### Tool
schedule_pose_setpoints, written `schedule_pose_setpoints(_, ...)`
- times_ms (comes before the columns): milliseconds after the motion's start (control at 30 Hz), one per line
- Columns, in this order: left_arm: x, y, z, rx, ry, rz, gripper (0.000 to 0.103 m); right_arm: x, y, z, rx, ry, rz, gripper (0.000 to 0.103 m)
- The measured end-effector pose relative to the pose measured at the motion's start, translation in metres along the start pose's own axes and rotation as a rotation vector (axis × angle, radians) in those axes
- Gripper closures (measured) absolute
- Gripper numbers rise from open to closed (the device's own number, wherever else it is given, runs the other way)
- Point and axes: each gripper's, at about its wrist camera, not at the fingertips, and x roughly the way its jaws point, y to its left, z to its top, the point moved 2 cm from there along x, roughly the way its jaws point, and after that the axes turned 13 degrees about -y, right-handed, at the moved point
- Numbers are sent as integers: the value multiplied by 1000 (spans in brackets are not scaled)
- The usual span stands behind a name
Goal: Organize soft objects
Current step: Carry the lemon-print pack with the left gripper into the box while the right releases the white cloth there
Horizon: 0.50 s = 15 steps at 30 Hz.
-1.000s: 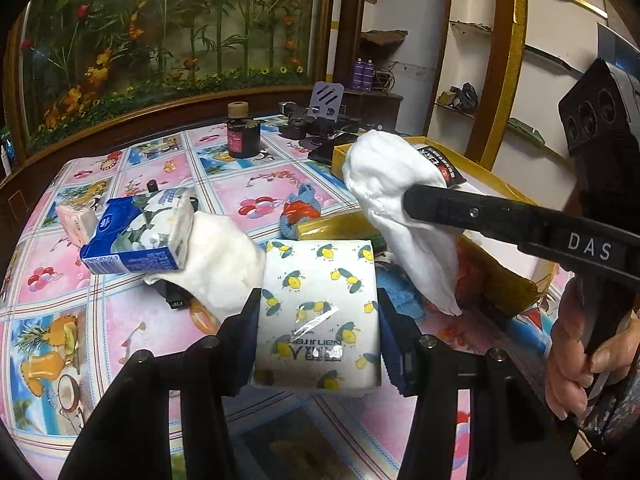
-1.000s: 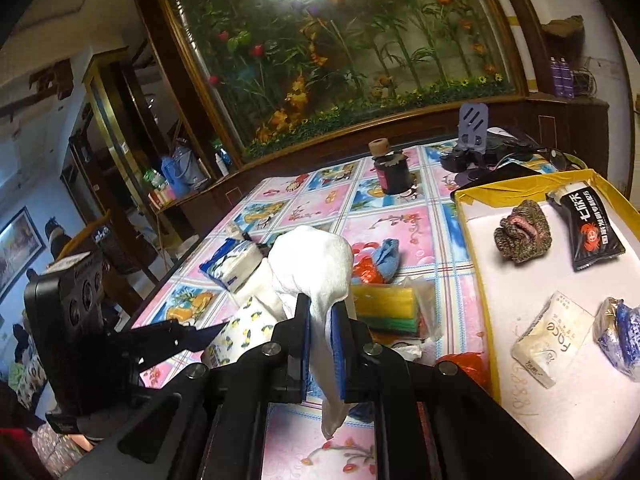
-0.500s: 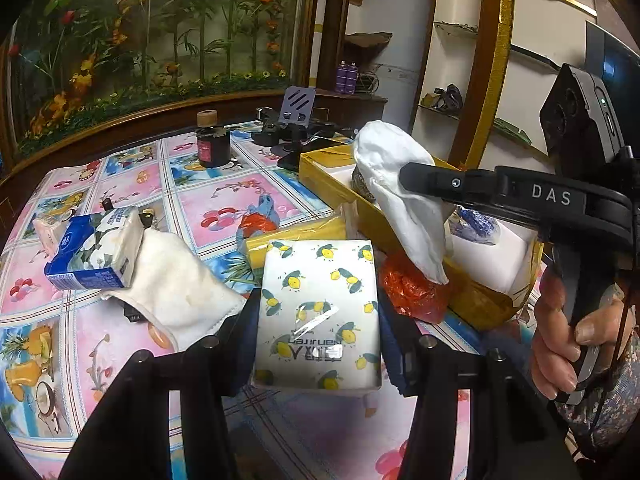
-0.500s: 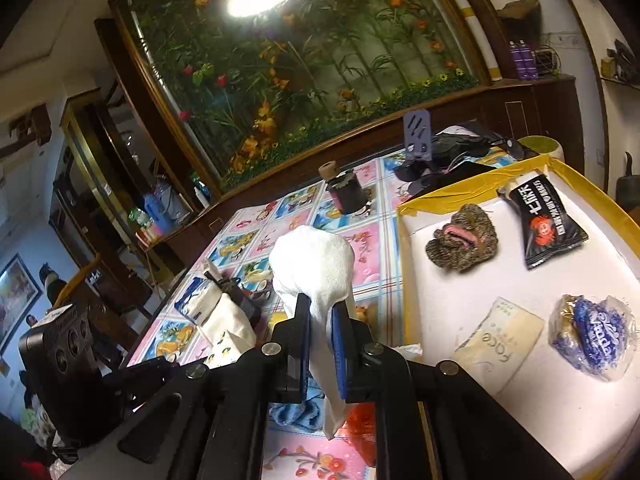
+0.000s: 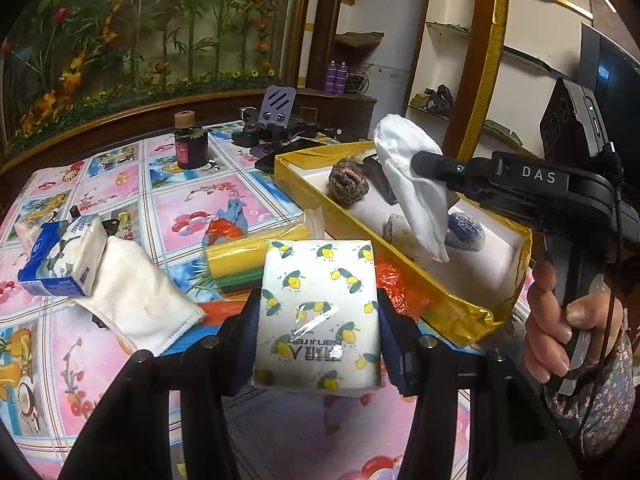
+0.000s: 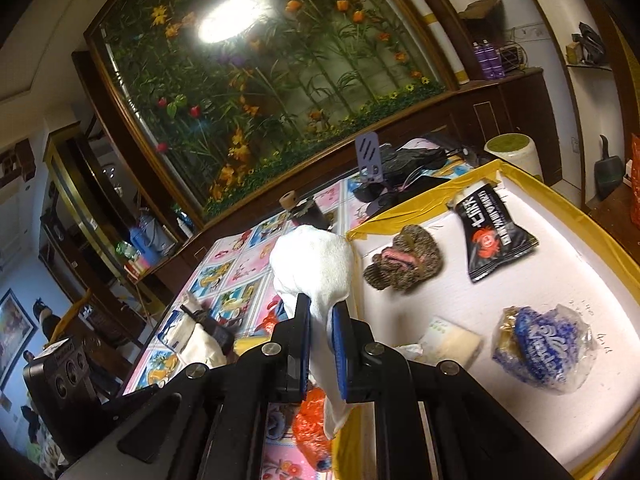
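Right now the white cloth [image 6: 316, 264] is hanging pinched in the right gripper [image 6: 320, 354], dangling over the near edge of the yellow-rimmed box [image 5: 404, 264], whose white floor is carrying a fuzzy brown pouch [image 6: 404, 264], a black snack packet [image 6: 490, 236], a small tissue pack [image 6: 452, 340] and a blue-printed bag [image 6: 544, 354]. At about nine o'clock from the box, the left gripper [image 5: 316, 316] is clenching a lemon-print tissue pack [image 5: 318, 312] above the surface [image 5: 192, 208]. Further toward nine o'clock, a second white cloth [image 5: 136, 288] is lying flat, touching a blue tissue pack [image 5: 60, 260].
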Motion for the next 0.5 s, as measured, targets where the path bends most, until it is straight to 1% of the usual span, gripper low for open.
schedule_pose_setpoints(167, 5, -11, 2, -7, 3, -29, 51, -6, -15, 7, 22, -25, -45, 91)
schedule_pose_setpoints(333, 17, -24, 4, -30, 16, -62, 51, -19, -29, 16, 17, -74, -97, 91)
schedule_pose_setpoints(500, 32, -40, 8, -53, 27, -101, 51, -28, -51, 21, 56, -88, -146, 91)
